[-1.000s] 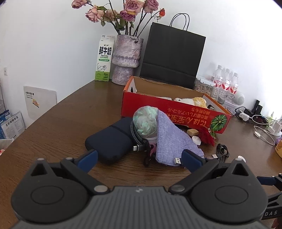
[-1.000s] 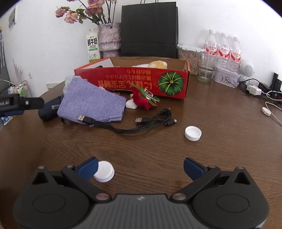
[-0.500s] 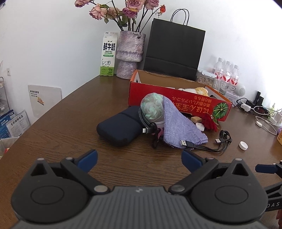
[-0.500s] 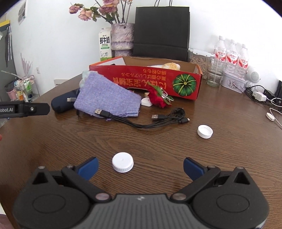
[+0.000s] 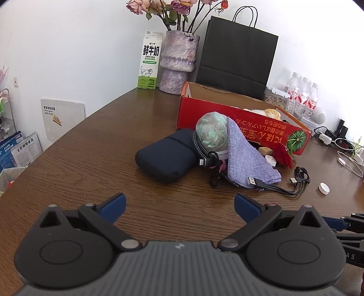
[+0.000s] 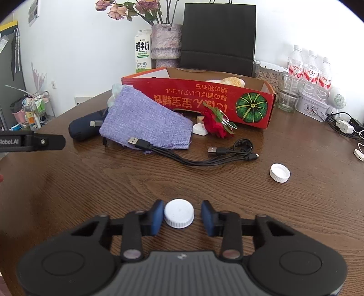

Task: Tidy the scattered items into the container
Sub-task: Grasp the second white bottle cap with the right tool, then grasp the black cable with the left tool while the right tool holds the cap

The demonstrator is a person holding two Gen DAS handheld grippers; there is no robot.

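We have our right gripper (image 6: 182, 215) straddling a white bottle cap (image 6: 179, 213), jaws not yet pinching; our left gripper (image 5: 179, 204) hangs open. Next: pinch, lift toward the red box (image 6: 198, 100) at twelve o'clock.

Far ahead of the claw, against the white wall, a milk carton (image 5: 150, 61) stands beside a purple vase (image 5: 178, 61) of faded roses (image 5: 168, 9), with a black paper bag (image 5: 236, 52) next to it. Ahead to the right, water bottles (image 6: 309, 68), a glass (image 6: 287, 95) and white chargers (image 6: 344, 126) sit on the table (image 5: 91, 145).
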